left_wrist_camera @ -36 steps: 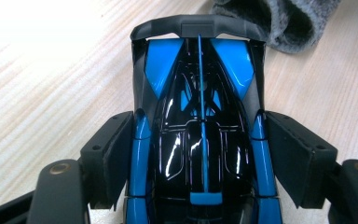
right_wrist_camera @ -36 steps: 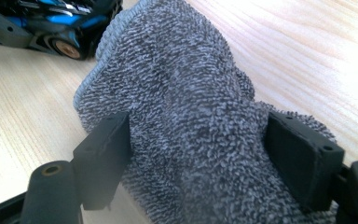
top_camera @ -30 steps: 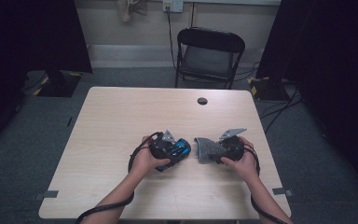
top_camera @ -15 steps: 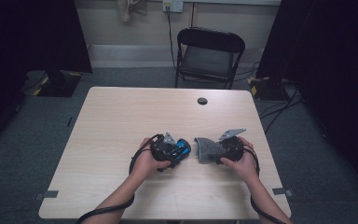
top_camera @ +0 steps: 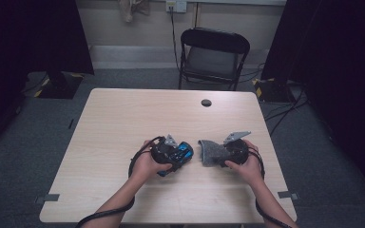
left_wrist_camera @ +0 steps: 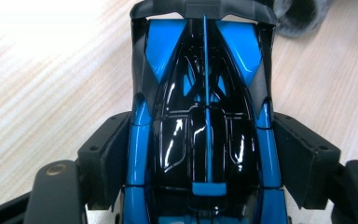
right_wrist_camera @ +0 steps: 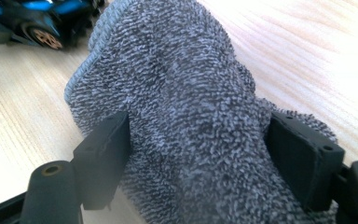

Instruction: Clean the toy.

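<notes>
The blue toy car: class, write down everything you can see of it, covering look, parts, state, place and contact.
The blue toy car is a glossy, plastic-looking racer in bright blue and black, with a thin blue fin along its roof and a dark wing at one end. In the right gripper view a bronze-coloured wheel shows. It sits between the jaws of the left gripper, whose pads press its two sides, near the middle of the wooden table. Its winged end points toward the grey cloth close by; contact with the cloth is unclear.
</notes>
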A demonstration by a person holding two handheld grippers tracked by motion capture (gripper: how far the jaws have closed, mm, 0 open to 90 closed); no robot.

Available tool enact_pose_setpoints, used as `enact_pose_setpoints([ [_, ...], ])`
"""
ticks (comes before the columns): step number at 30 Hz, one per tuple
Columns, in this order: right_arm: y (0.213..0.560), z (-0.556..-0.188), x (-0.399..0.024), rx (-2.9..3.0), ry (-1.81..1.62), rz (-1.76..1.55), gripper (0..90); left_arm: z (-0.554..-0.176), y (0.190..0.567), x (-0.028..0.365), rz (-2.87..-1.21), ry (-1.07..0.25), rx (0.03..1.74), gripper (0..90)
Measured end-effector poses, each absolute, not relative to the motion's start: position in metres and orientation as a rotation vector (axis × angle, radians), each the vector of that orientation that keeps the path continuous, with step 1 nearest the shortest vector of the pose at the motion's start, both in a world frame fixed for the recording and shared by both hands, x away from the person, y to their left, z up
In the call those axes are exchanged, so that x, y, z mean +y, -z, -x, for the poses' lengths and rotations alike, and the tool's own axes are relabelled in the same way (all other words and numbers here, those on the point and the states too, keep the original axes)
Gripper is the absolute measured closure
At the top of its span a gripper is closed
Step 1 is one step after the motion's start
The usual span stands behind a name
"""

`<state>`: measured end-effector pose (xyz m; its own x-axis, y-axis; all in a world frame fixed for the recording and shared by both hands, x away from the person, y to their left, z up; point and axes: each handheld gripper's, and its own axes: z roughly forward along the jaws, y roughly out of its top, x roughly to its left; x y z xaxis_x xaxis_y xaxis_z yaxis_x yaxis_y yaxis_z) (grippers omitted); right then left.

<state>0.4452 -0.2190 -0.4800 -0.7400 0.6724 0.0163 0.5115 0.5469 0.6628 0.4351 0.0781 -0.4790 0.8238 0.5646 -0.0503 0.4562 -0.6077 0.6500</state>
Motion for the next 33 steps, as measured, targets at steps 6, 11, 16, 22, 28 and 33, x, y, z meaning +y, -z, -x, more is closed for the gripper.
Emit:
enact_pose_setpoints([
  [6, 0.483, -0.445, -0.217, 2.536, -0.938, -0.988, 23.7, -0.435, 0.476, 0.077, -2.336, -0.197, 0.73, 27.6],
  [11, 0.484, -0.445, -0.217, 2.53, -0.939, -0.993, 25.1, -0.435, 0.472, 0.077, -2.326, -0.196, 0.706, 27.8],
  [16, 0.486, -0.444, -0.215, 2.523, -0.902, -0.961, 26.4, -0.436, 0.464, 0.078, -2.313, -0.22, 0.695, 28.0],
  [22, 0.486, -0.443, -0.215, 2.515, -0.908, -0.968, 26.4, -0.436, 0.471, 0.074, -2.355, -0.224, 0.662, 28.1],
  [28, 0.486, -0.443, -0.215, 2.513, -0.91, -0.97, 26.3, -0.436, 0.477, 0.071, -2.354, -0.23, 0.673, 28.1],
  [33, 0.487, -0.443, -0.215, 2.512, -0.914, -0.972, 26.2, -0.436, 0.476, 0.072, -2.36, -0.227, 0.665, 27.9],
])
